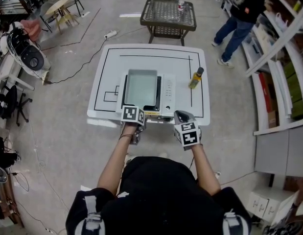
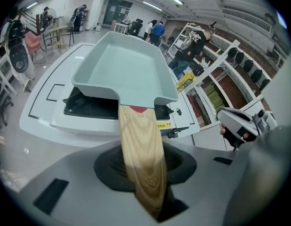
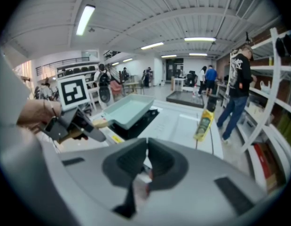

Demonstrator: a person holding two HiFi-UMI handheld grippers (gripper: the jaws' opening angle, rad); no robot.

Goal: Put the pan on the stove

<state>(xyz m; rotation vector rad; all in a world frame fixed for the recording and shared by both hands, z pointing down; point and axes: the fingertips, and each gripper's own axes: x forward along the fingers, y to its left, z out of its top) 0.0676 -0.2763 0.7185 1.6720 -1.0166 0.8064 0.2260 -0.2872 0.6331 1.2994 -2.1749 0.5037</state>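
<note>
Now the pan (image 1: 141, 87) sits on the black top of the stove (image 1: 167, 94), which stands at the near edge of the white bench (image 1: 107, 67). Its wooden handle (image 2: 140, 154) points back toward the person, out over the stove's front. Both forearms reach forward from the body, roughly side by side. The left claw (image 1: 135, 115) tips steeply down at the stove's front. The handle runs between its jaws, but they stand slightly wider than the wood, with a dark gap along its right side, so the grip looks slack. The right claw (image 1: 183, 117) is held just right of it, less steeply tipped and clear of the stove and pan. Its jaws are closed together with nothing between them. A yellow bottle (image 1: 196, 78) stands on the bench right of the stove.
</note>
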